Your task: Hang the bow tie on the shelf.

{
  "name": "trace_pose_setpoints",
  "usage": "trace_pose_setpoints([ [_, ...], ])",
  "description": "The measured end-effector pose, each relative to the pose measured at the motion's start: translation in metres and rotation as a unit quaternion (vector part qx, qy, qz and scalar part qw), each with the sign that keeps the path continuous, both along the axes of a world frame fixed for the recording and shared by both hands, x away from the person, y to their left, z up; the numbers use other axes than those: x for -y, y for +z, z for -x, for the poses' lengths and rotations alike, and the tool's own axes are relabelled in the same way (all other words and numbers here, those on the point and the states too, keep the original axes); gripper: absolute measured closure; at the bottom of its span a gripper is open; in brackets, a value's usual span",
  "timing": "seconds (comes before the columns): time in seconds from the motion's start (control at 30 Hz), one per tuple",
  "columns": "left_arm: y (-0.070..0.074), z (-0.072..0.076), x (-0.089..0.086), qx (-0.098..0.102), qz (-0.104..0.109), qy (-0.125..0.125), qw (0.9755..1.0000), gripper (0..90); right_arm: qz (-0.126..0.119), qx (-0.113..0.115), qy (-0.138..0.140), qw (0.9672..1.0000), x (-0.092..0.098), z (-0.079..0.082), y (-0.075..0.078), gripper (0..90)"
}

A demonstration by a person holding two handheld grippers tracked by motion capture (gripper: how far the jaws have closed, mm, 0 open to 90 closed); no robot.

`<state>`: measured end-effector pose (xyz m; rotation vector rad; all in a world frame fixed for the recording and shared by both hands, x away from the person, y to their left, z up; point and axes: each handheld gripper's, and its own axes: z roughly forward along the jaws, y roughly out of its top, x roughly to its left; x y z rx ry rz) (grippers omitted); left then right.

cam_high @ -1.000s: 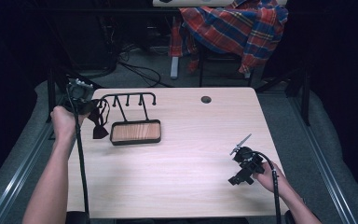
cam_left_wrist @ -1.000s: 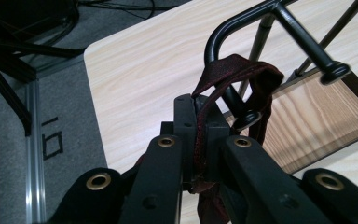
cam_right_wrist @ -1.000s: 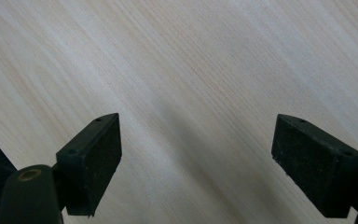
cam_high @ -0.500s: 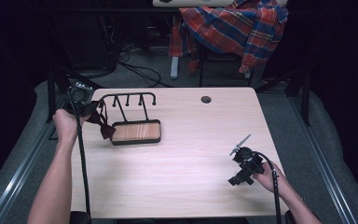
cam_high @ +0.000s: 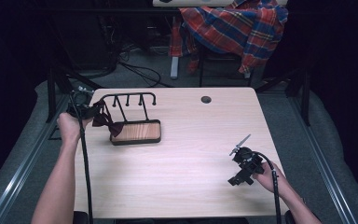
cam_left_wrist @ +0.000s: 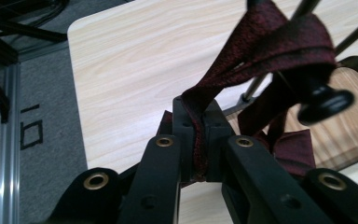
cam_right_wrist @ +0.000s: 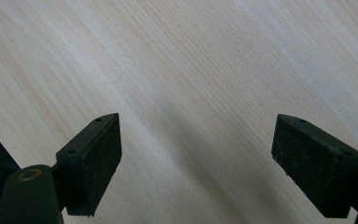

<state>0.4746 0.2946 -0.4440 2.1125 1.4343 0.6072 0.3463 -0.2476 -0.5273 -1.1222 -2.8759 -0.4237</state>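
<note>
Dangling lower: bow tie [cam_high: 108, 122], left tool [cam_left_wrist: 196, 140].

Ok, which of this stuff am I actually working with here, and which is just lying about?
In play:
- dark red bow tie, pinched in the left claw
- black peg rack on its wooden base, tie looped over a peg

Lying about:
- plaid shirt beyond the table
- right claw, open over bare tabletop

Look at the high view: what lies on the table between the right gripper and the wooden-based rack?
Nothing. In the high view, the stretch of table between the right gripper and the rack is bare wood.
</note>
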Motion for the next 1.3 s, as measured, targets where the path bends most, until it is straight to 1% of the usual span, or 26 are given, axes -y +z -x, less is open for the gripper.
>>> trace_pose_setpoints([
  [0.07, 0.001, 0.002, 0.001, 0.0, 0.001, -0.003, 1.0, 84.5, 0.001, 0.0, 0.0, 1.0, 0.0, 0.0, 0.0, 15.9],
  [0.2, 0.001, 0.004, 0.0, -0.002, 0.002, -0.005, 1.0, 78.2, 0.001, 0.001, -0.001, 1.0, 0.0, 0.0, 0.0, 15.8],
  [0.33, 0.0, 0.005, -0.003, -0.008, 0.005, -0.002, 1.0, 72.2, 0.004, 0.0, 0.001, 1.0, 0.0, 0.0, 0.001, 15.8],
  [0.37, 0.0, 0.005, -0.004, -0.012, 0.007, -0.004, 0.9999, 71.1, 0.004, 0.0, 0.001, 1.0, 0.0, 0.0, 0.001, 15.8],
  [0.43, 0.001, 0.005, -0.004, -0.015, 0.007, -0.003, 0.9999, 68.5, 0.001, 0.0, -0.001, 1.0, 0.0, 0.0, 0.0, 15.8],
  [0.57, 0.003, 0.006, -0.005, -0.021, 0.001, 0.003, 0.9998, 56.6, 0.001, 0.0, -0.001, 1.0, 0.0, 0.0, 0.0, 15.8],
  [0.67, 0.005, 0.008, -0.005, -0.022, -0.003, 0.011, 0.9997, 45.1, 0.0, 0.0, -0.001, 1.0, 0.0, 0.0, 0.0, 15.8],
  [0.77, 0.008, 0.011, -0.006, -0.019, -0.001, 0.013, 0.9997, 38.0, 0.0, 0.0, -0.001, 1.0, 0.0, 0.0, 0.0, 15.8],
  [0.87, 0.01, 0.014, -0.008, -0.013, 0.006, 0.012, 0.9998, 33.8, 0.002, 0.001, 0.0, 1.0, 0.0, 0.0, 0.0, 15.8],
  [0.9, 0.011, 0.016, -0.009, -0.014, 0.011, 0.012, 0.9998, 32.2, 0.0, 0.0, -0.001, 1.0, 0.0, 0.0, 0.0, 15.8],
  [1.07, 0.017, 0.023, -0.011, -0.014, 0.014, 0.006, 0.9998, 24.5, 0.001, 0.001, -0.001, 1.0, 0.0, 0.0, 0.0, 15.8],
  [1.1, 0.018, 0.025, -0.01, -0.014, 0.015, 0.008, 0.9998, 23.0, 0.005, 0.002, 0.0, 1.0, 0.0, 0.0, 0.001, 15.8],
  [1.2, 0.022, 0.03, -0.011, -0.013, 0.011, 0.006, 0.9998, 20.2, 0.005, 0.003, -0.001, 1.0, 0.0, 0.0, 0.001, 15.9],
  [1.23, 0.024, 0.034, -0.011, -0.008, 0.011, 0.009, 0.9999, 19.7, 0.003, 0.003, -0.001, 1.0, 0.0, 0.0, 0.001, 15.8],
  [1.3, 0.026, 0.038, -0.011, -0.005, 0.013, 0.011, 0.9998, 18.5, 0.003, 0.003, -0.001, 1.0, 0.0, 0.0, 0.001, 15.8],
])
